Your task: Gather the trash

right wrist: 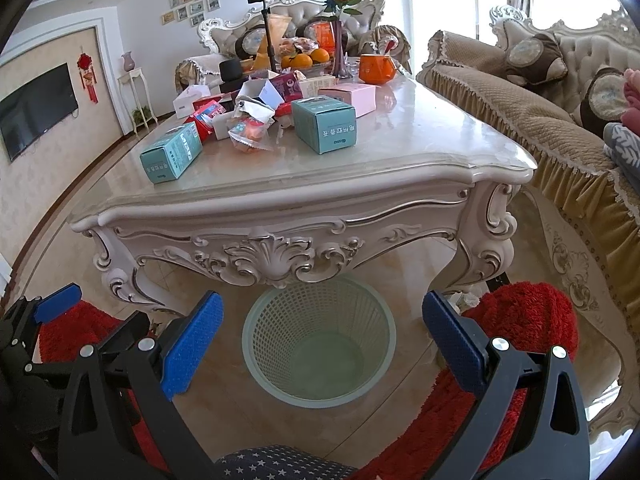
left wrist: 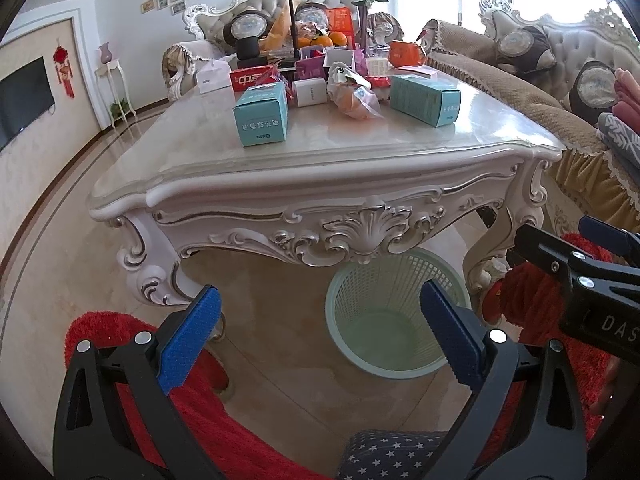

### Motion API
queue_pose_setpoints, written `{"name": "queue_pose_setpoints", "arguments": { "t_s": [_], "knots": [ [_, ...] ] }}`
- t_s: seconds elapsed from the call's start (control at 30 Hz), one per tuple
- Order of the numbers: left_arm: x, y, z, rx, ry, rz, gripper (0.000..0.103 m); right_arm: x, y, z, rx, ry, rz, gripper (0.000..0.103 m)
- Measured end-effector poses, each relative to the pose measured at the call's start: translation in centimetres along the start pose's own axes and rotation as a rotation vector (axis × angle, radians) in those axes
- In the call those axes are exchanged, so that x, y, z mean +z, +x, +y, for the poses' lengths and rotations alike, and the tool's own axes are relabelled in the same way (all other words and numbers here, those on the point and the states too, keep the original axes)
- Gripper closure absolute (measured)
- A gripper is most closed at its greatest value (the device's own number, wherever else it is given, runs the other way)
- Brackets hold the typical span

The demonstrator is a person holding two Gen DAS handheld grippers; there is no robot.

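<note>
While you hold both tools low in front of the ornate white carved desk (right wrist: 280, 184) with its glossy marble top, your left gripper (left wrist: 316, 336) is spread wide with nothing between its blue ribbed pads (left wrist: 190, 340), and your right gripper (right wrist: 320, 340) is spread just as wide and equally empty. The pale green plastic mesh wastebasket (right wrist: 319, 340) stands on the tiled floor, partly under the near edge of the desk; in the right wrist view it sits between the right gripper's fingers, and in the left wrist view it sits nearer the right-hand finger. It looks empty inside.

The trash lies on the desk top, well apart from both grippers. A teal cardboard box with white print (left wrist: 262, 114) stands nearest the front on the left, and a second teal box (left wrist: 425, 99) lies to its right. Between them sits a crumpled clear plastic bag holding something orange (left wrist: 354, 96). Behind these you have a clutter of small cartons: a red box with white characters (left wrist: 252, 76), a white open carton (right wrist: 262, 92) and a pink box (right wrist: 352, 96). Further back are a bowl of oranges (right wrist: 306, 60), an orange mug (right wrist: 376, 68) and a purple vase of red roses (right wrist: 344, 24).

A shaggy red rug (right wrist: 528, 316) lies on the floor beside the wastebasket, and a star-patterned dark fabric (right wrist: 280, 464) shows at the bottom edge.
</note>
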State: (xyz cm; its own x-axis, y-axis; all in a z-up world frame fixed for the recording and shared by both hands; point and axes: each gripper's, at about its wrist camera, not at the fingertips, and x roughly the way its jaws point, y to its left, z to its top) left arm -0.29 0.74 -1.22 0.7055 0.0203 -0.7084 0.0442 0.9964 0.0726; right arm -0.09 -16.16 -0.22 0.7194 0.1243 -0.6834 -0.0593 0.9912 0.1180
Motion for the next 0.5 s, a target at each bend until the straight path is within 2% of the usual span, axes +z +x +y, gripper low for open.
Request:
{"name": "queue_pose_setpoints", "arguments": {
  "t_s": [0.5],
  "knots": [
    [-0.14, -0.04, -0.09, -0.002, 0.006, 0.001, 0.006, 0.06, 0.03, 0.05, 0.001, -0.002, 0.000, 0.007]
  ]
}}
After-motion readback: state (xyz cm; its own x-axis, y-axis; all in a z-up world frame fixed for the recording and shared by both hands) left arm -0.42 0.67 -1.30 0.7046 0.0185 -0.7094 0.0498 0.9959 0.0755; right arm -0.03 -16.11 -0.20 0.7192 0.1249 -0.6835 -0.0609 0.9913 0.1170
